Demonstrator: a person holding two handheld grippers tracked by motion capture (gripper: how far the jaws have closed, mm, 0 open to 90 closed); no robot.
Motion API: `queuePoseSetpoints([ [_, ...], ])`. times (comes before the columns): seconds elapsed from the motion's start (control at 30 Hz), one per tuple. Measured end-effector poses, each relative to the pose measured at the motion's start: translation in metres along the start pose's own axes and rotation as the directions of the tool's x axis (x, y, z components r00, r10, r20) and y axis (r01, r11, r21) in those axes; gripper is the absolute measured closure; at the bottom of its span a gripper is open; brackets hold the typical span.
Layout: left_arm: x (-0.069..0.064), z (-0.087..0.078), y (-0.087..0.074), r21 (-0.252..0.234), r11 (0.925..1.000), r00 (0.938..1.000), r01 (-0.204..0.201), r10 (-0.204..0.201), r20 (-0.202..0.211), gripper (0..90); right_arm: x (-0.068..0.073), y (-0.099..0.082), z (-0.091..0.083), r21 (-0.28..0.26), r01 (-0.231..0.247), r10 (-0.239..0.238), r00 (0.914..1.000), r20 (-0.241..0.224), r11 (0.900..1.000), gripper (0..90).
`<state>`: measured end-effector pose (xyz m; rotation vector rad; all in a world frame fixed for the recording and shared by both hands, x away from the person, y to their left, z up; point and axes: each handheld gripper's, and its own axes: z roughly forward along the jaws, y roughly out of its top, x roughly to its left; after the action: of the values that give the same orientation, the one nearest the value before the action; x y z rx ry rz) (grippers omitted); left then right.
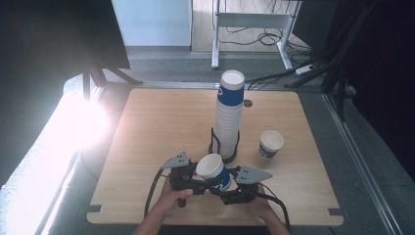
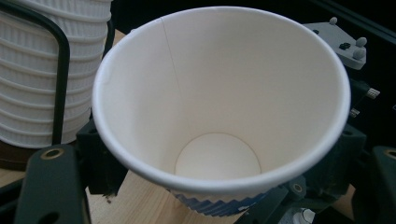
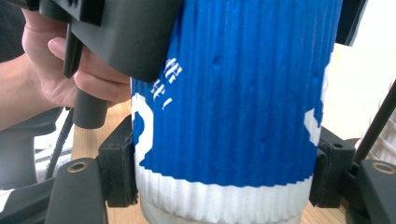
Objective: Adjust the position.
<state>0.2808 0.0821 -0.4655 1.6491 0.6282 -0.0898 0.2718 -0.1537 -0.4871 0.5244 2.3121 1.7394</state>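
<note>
Because this blue-and-white paper cup (image 1: 214, 171) is feeling light and easy to squash, I am holding it just above the table's (image 1: 161, 122) near edge, left gripper (image 1: 192, 182) and right gripper (image 1: 228, 192) both pinching its ribbed sides gently.

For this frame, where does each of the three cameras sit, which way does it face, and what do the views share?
High view: above the person's side, looking forward and down on the wooden table; both forearms enter from the bottom, left gripper and right gripper meeting at the held cup.
Left gripper view: on the left gripper, looking into the held cup; cup stack behind.
Right gripper view: on the right gripper, facing the cup's blue side; the person's left hand behind.
Shared: the held cup shows in every view.
</note>
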Motion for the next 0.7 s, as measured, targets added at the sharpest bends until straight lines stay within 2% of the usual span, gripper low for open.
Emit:
queuePoseSetpoints([
  [0.27, -0.004, -0.005, 0.004, 0.014, 0.998, 0.997, -0.062, 0.062, -0.046, 21.2, -0.003, 0.001, -0.003, -0.001, -0.044, 0.044, 0.999, -0.011, 0.9991, 21.1],
  [0.4, -0.007, -0.008, 0.007, 0.034, 0.994, 0.9914, -0.104, 0.106, -0.076, 21.3, -0.005, 0.002, -0.006, 0.011, -0.044, 0.044, 0.999, -0.009, 0.999, 19.7],
  [0.5, -0.012, -0.008, 0.009, 0.064, 0.9859, 0.9801, -0.154, 0.161, -0.116, 21.2, -0.006, 0.001, -0.006, 0.023, -0.042, 0.042, 0.9991, -0.008, 0.9988, 19.2],
  [0.6, -0.017, -0.008, 0.01, 0.102, 0.9734, 0.9632, -0.205, 0.219, -0.156, 21.2, -0.006, 0.002, -0.007, 0.032, -0.039, 0.039, 0.9992, -0.009, 0.9987, 18.6],
  [0.7, -0.019, -0.008, 0.01, 0.136, 0.9615, 0.9476, -0.239, 0.261, -0.183, 21.2, -0.007, 0.002, -0.01, 0.033, -0.034, 0.035, 0.9994, -0.006, 0.9989, 18.4],
])
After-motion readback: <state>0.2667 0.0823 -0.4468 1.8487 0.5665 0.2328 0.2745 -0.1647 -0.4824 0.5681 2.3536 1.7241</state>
